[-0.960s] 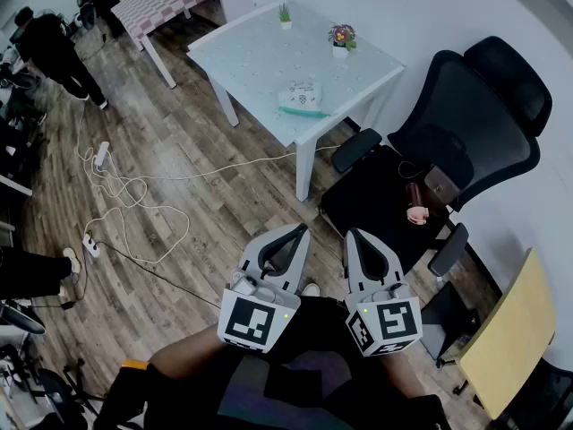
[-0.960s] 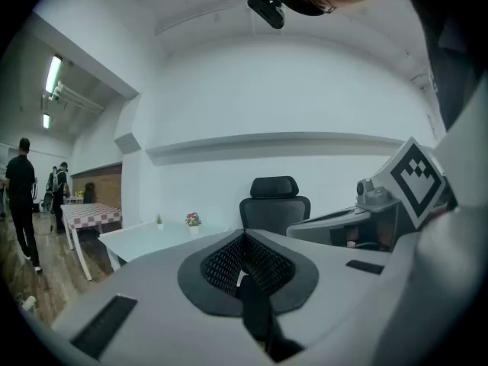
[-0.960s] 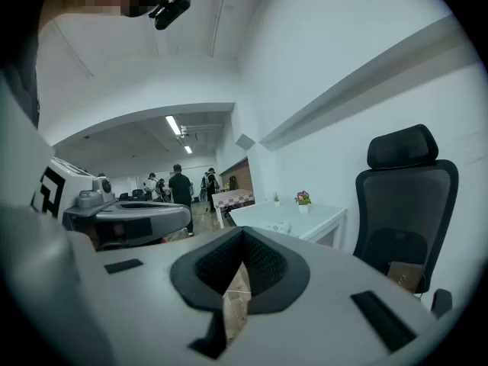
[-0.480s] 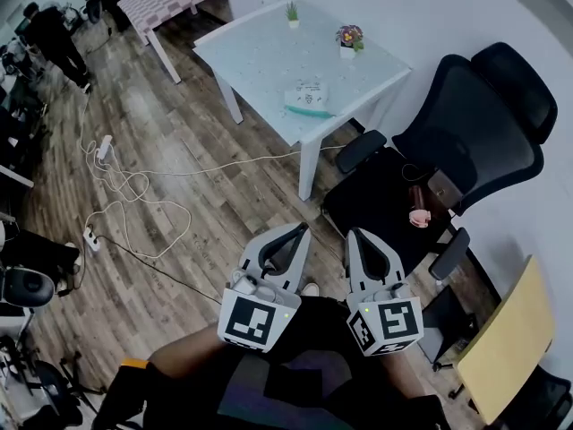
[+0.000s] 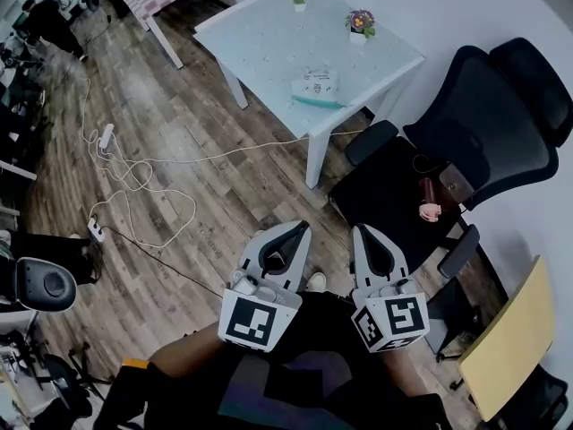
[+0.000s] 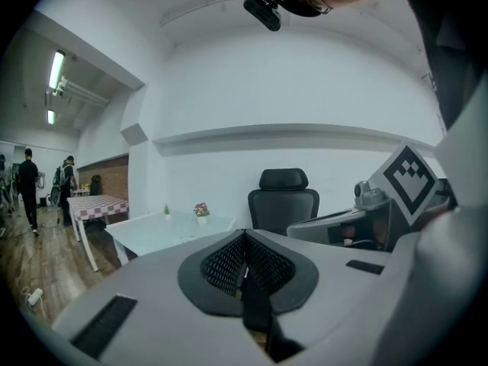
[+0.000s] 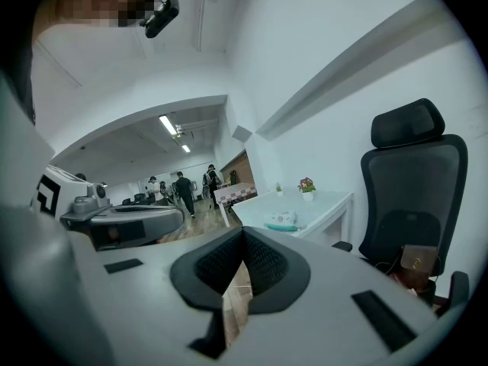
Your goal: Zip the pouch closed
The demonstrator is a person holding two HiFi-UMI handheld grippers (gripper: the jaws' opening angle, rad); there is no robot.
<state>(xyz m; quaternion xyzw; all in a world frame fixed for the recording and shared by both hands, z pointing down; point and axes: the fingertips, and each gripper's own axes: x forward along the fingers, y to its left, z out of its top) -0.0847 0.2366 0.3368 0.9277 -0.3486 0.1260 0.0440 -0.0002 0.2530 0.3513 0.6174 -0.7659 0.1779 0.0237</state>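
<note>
On the pale table (image 5: 269,43), the pouch (image 5: 313,85) lies white, teal-edged.

Setting: open-plan office. Evidence: black high-back office chair (image 5: 501,106) beside white table (image 5: 269,47); cables (image 5: 143,186) and power strip (image 5: 106,136) across plank floor (image 5: 215,106); ceiling strip light (image 6: 56,69).

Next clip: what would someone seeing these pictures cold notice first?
The left gripper and right gripper, both shut and empty, are held close to the person's body, low in the head view. The pouch lies far ahead on the white table, with a black office chair to its right.
</note>
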